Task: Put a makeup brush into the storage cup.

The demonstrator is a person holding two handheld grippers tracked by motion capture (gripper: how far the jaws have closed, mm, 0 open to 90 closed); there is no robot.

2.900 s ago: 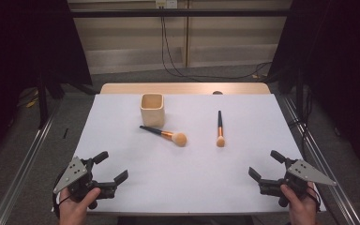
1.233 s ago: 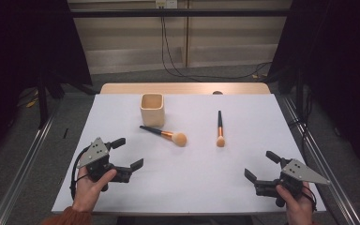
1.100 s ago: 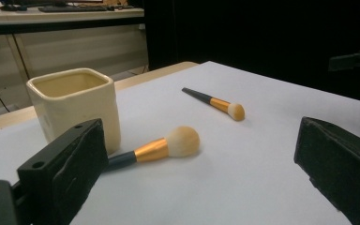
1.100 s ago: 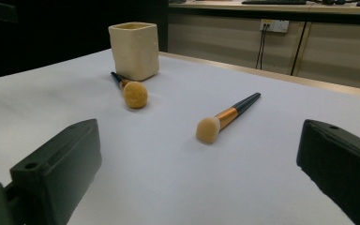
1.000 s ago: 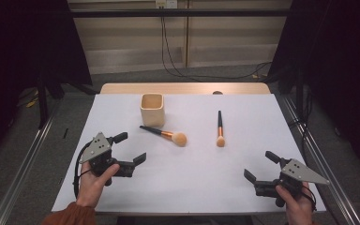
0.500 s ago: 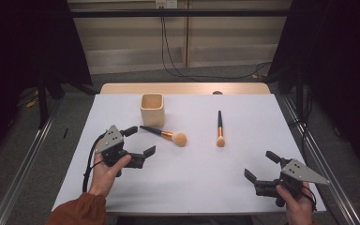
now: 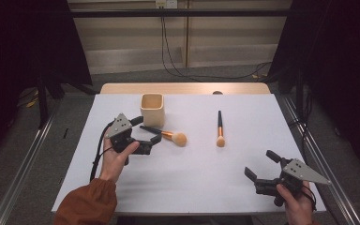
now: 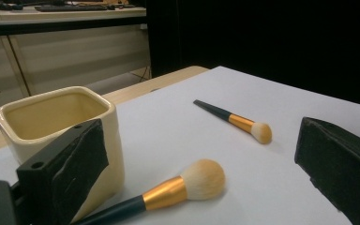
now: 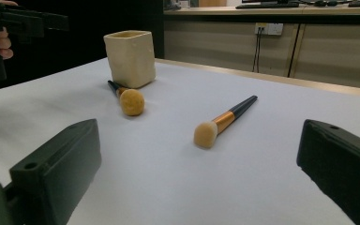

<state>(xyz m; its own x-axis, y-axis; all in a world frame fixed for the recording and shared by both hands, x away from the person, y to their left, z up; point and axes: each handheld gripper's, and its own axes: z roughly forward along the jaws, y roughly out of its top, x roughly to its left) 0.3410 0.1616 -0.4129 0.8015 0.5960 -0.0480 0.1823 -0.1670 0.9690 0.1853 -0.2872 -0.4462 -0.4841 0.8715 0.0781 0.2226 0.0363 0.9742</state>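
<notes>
Both pairs of jaws stand wide apart with nothing between them. The left gripper (image 7: 145,132) is held above the white-covered worktop (image 7: 192,183), near the cream square ceramic cup (image 7: 152,108); its jaws straddle the dark handle of the nearer black-handled makeup brush with a gold ferrule and tan bristle head (image 7: 166,135), without touching it as far as the high view shows. In the left gripper view the left jaw covers the lower front corner of the cup (image 8: 58,126), and the brush handle (image 8: 166,193) runs out of the bottom edge, so its end is cut off. The person's left hand (image 7: 115,157), in an orange sleeve (image 7: 86,204), wraps the gripper body and hides much of it.

The second black-handled brush with an orange ferrule and pale bristles (image 7: 220,129) lies alone toward the middle of the worktop, bristles toward the person, well apart from the first.

The right gripper (image 7: 263,165) sits low at the near right corner, far from both brushes. The right hand (image 7: 296,204) is cut off by the bottom edge. In the right gripper view the left gripper (image 9: 23,21) is partly out of frame at the upper left.
</notes>
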